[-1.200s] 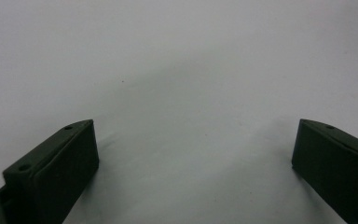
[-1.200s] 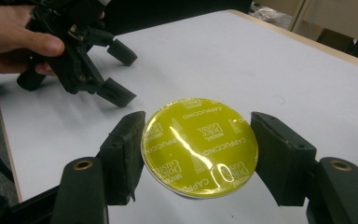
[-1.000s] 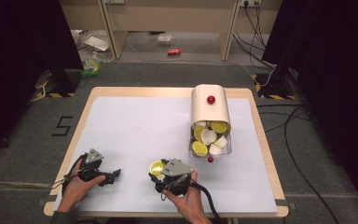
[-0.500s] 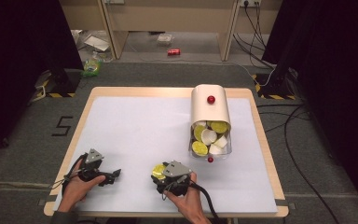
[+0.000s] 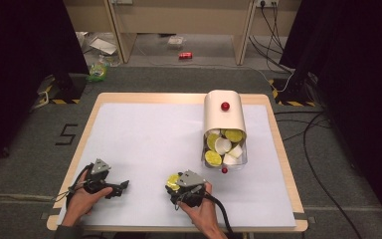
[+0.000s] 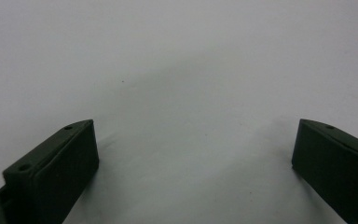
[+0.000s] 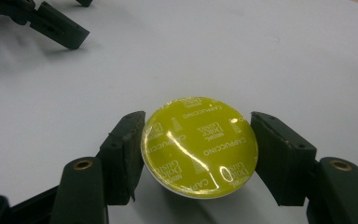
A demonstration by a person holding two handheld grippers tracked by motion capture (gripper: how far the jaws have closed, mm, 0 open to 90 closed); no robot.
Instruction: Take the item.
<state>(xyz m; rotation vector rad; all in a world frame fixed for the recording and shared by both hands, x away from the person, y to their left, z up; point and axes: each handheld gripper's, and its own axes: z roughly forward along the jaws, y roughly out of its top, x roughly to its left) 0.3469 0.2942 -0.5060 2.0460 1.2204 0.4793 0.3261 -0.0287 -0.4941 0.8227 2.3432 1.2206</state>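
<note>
White covering spreads over the wooden-edged table (image 5: 129, 99), which stands on grey carpet with cables trailing at the right. Near the front edge, the right gripper (image 7: 198, 149) clamps a yellow coffee capsule (image 7: 199, 145) between its two pads; the capsule's round foil lid faces upward, tilted slightly toward the camera, its short axis near vertical. Well to the left, the left gripper (image 6: 193, 154) rests with jaws wide apart over bare surface. A tipped container (image 5: 224, 117) spills more capsules beyond
</note>
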